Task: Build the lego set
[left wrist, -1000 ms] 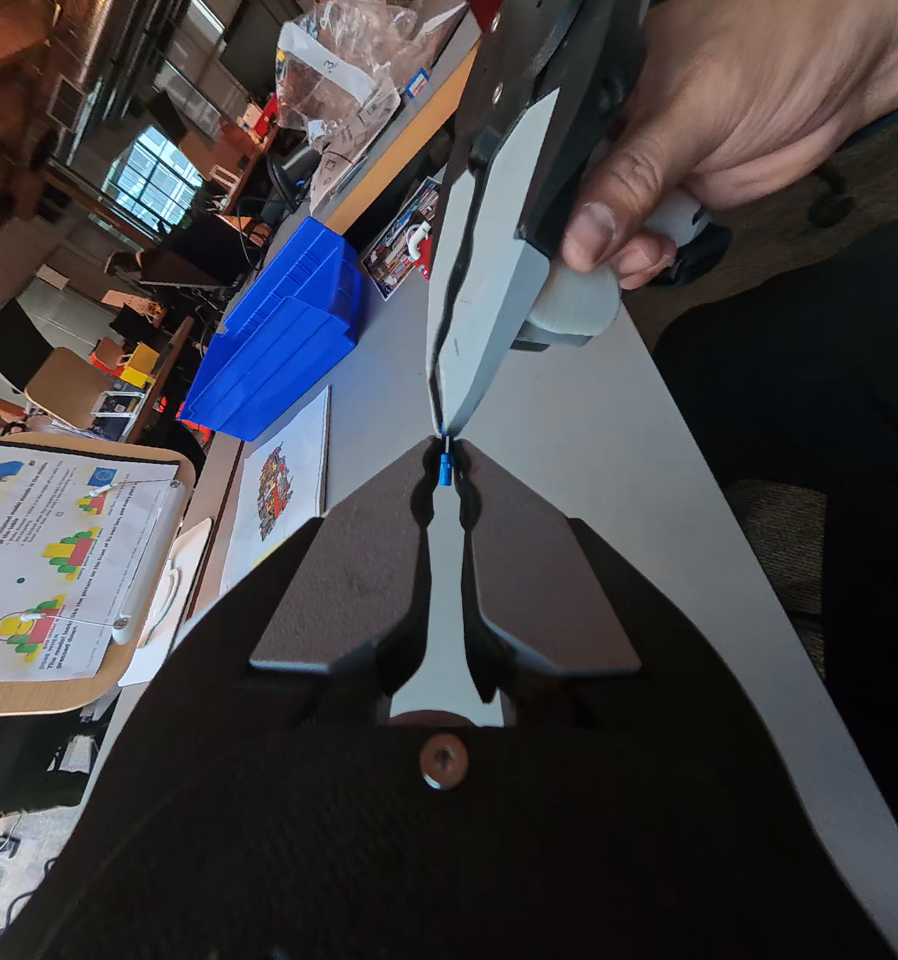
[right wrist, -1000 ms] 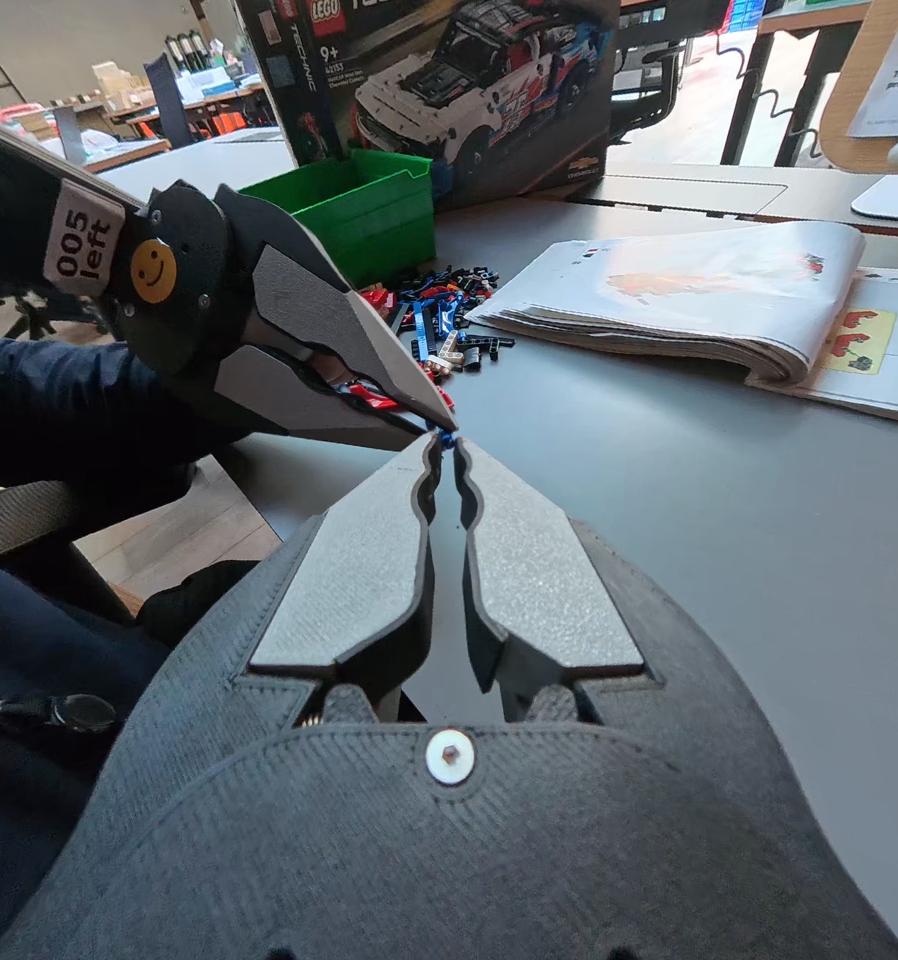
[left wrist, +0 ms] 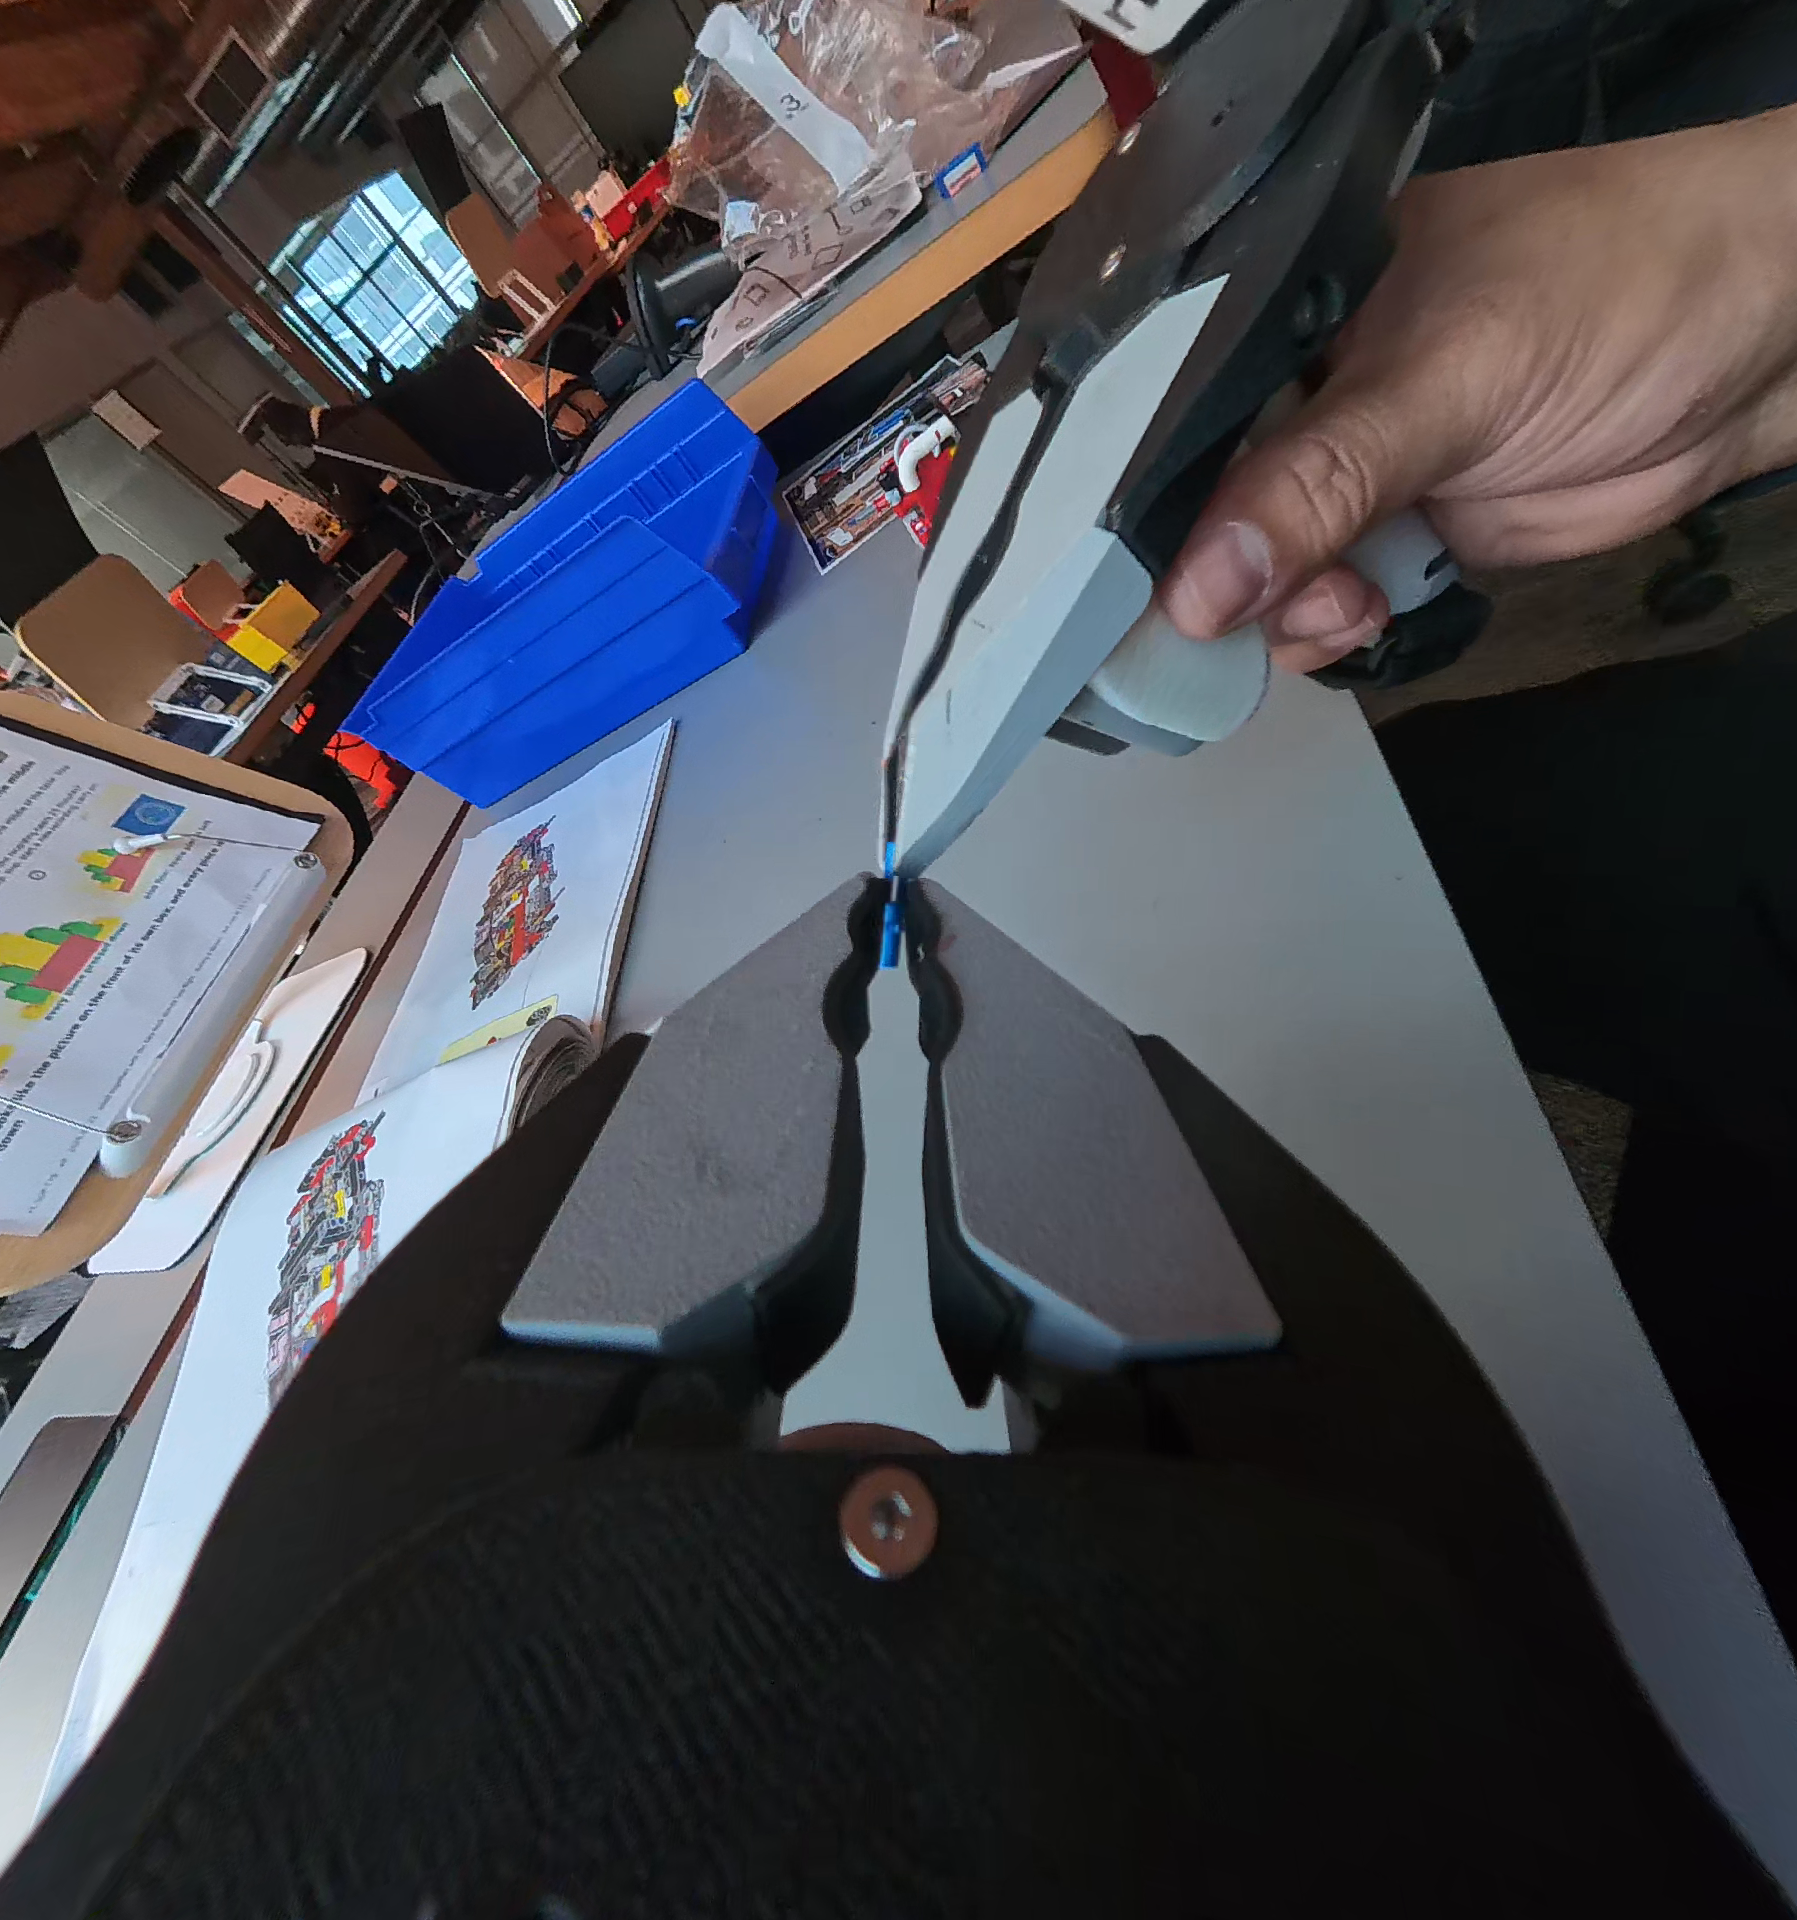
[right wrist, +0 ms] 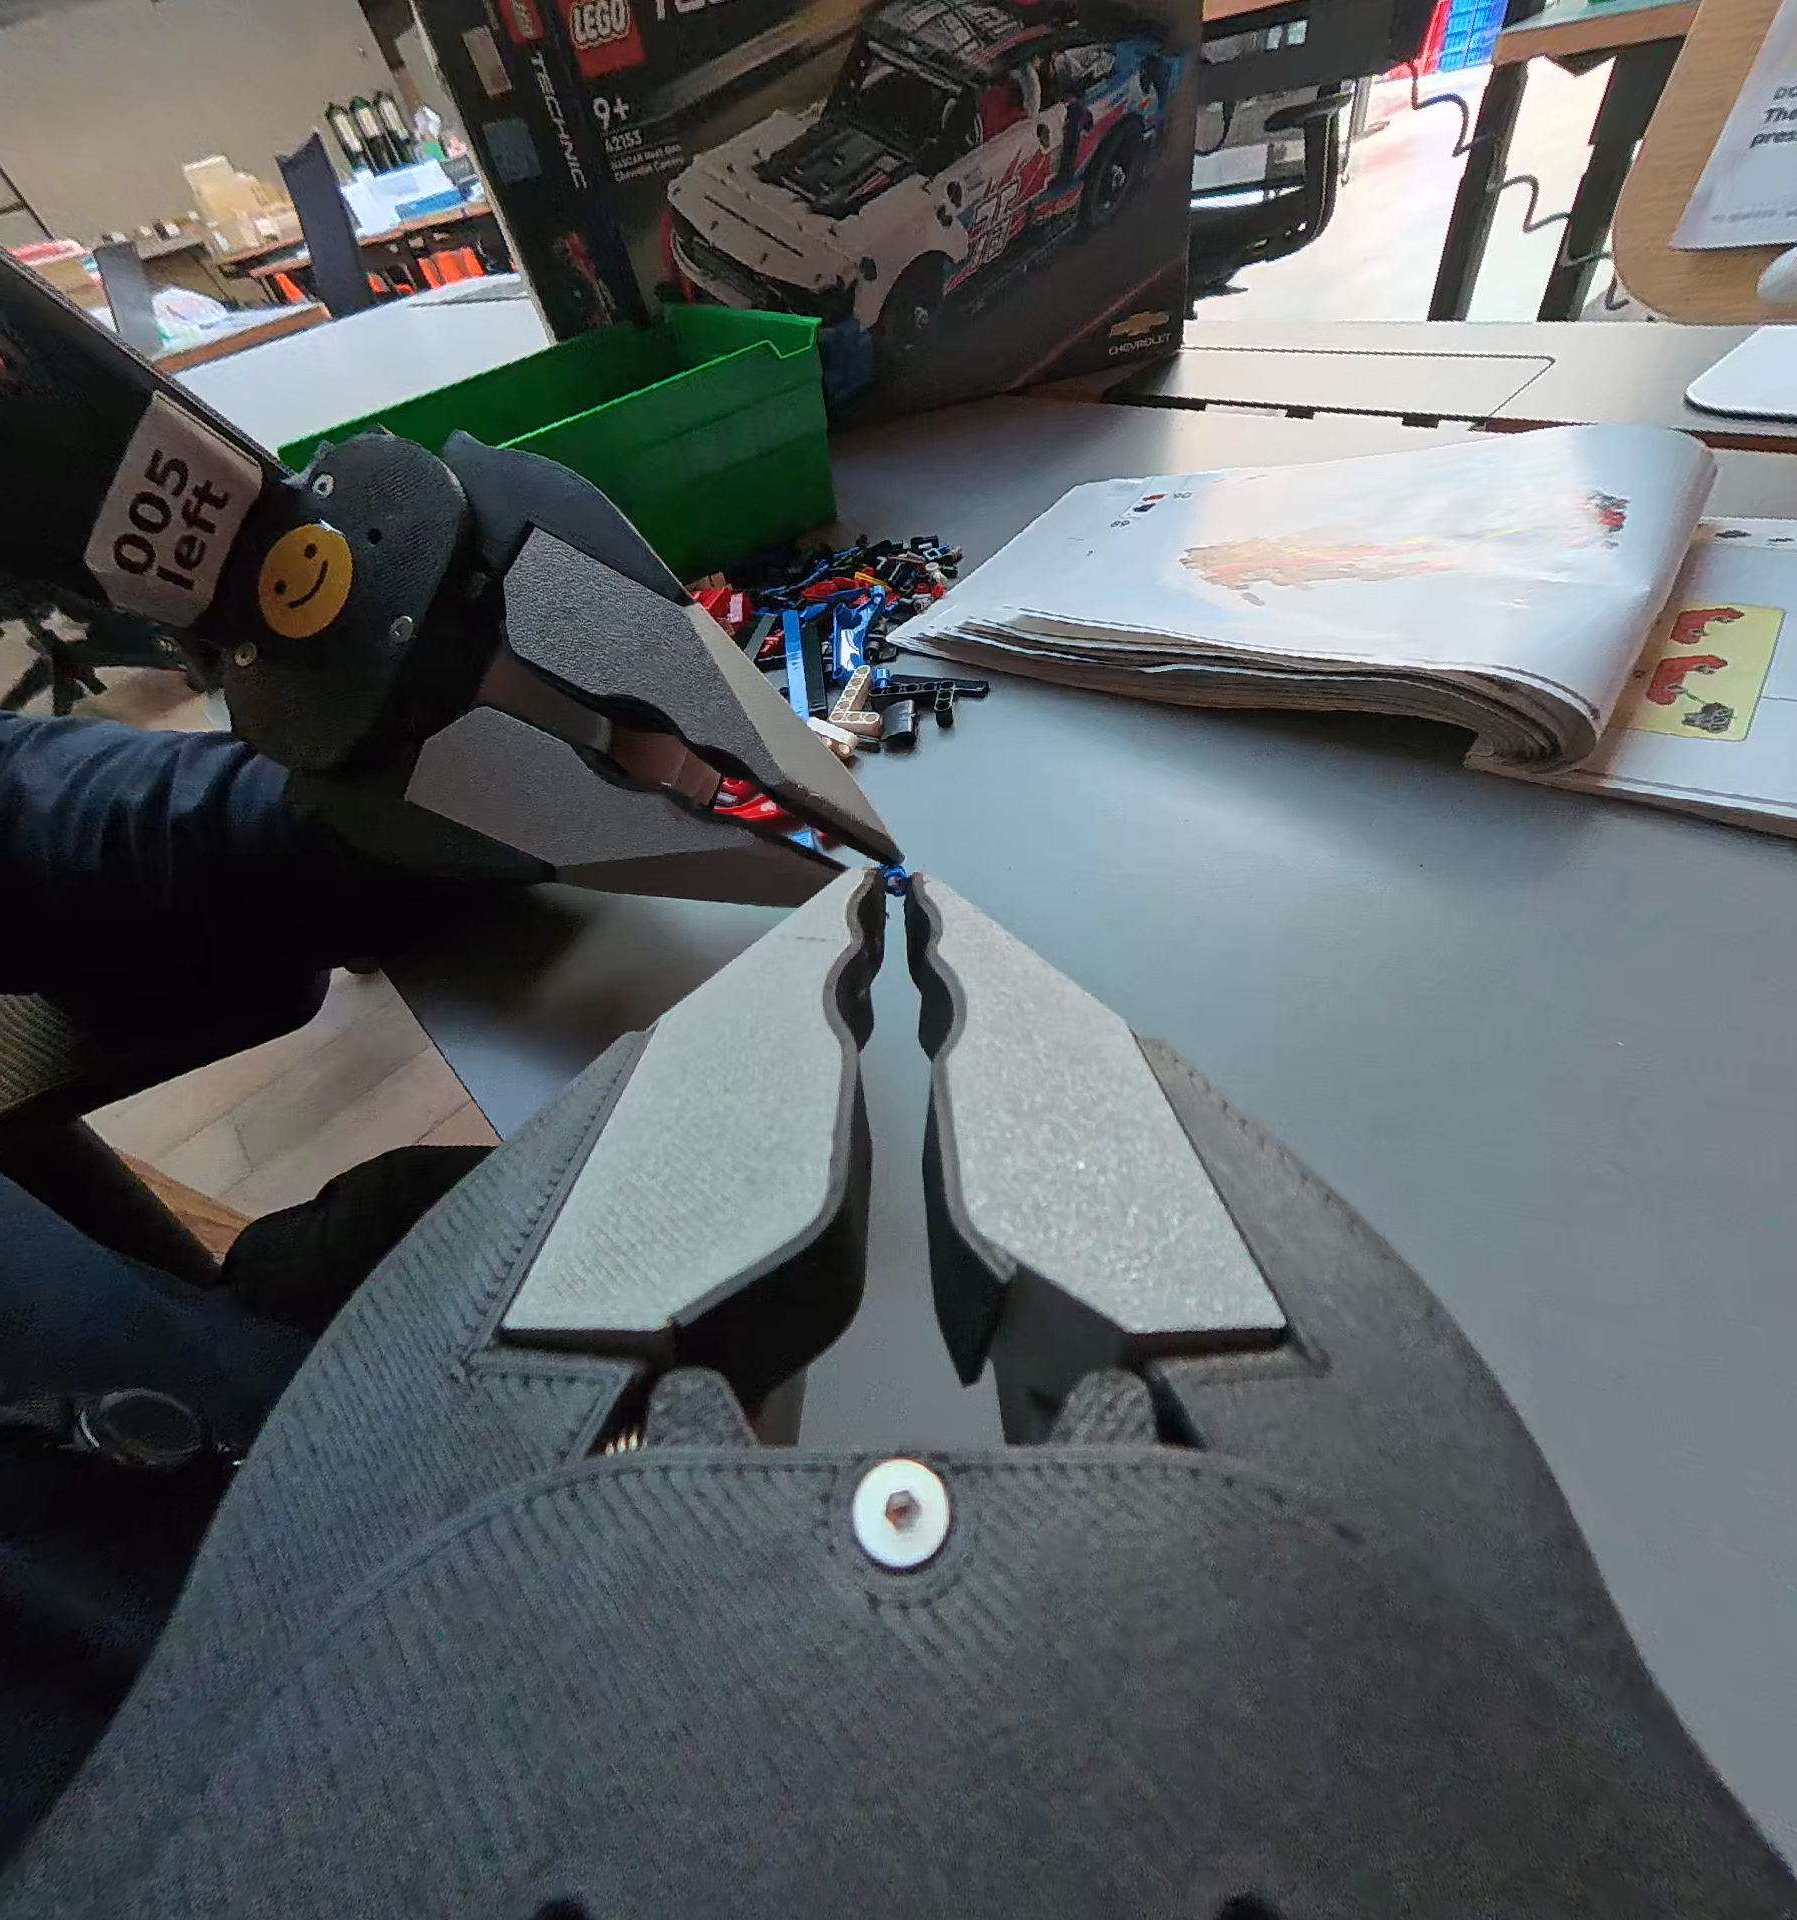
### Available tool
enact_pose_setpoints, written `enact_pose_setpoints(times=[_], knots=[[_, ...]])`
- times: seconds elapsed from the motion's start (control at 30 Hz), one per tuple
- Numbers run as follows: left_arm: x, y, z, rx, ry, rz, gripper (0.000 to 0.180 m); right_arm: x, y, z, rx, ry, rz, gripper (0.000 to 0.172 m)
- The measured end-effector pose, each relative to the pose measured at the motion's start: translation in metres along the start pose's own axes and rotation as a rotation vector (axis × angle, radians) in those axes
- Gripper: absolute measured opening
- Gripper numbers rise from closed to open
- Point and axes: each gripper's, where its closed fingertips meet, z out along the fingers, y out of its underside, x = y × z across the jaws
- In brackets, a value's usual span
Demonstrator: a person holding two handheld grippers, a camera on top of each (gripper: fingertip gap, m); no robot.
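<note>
My left gripper (left wrist: pixel 891 896) is shut on a small blue pin (left wrist: pixel 888 935), which sits upright between its fingertips above the grey table (left wrist: pixel 1133 935). My right gripper (left wrist: pixel 899 847), held by a hand (left wrist: pixel 1548 416), comes down from above and its tips meet the pin's upper end. In the right wrist view my right gripper (right wrist: pixel 895 885) is shut on the blue pin (right wrist: pixel 892 881), and the left gripper (right wrist: pixel 873 854) comes in from the left, its tips closed on the same pin. The two grippers stand tip to tip.
A blue bin (left wrist: pixel 582 603) and an open instruction booklet (left wrist: pixel 551 904) lie to the left. The right wrist view shows a green bin (right wrist: pixel 665 436), a pile of small pieces (right wrist: pixel 852 634), a toy car box (right wrist: pixel 873 177) and the booklet (right wrist: pixel 1393 592). The table edge (left wrist: pixel 1476 1039) is close.
Both grippers stay shut and tip to tip on the blue pin. The right gripper and its hand have shifted only slightly.
</note>
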Motion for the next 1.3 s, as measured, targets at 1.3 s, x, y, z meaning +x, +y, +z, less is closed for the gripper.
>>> enact_pose_setpoints(times=[1.3], knots=[[0.025, 0.012, 0.006, -0.065, 0.141, 0.043, 0.002, -0.010, 0.025, -0.022, -0.045, -0.028, -0.040, 0.001]])
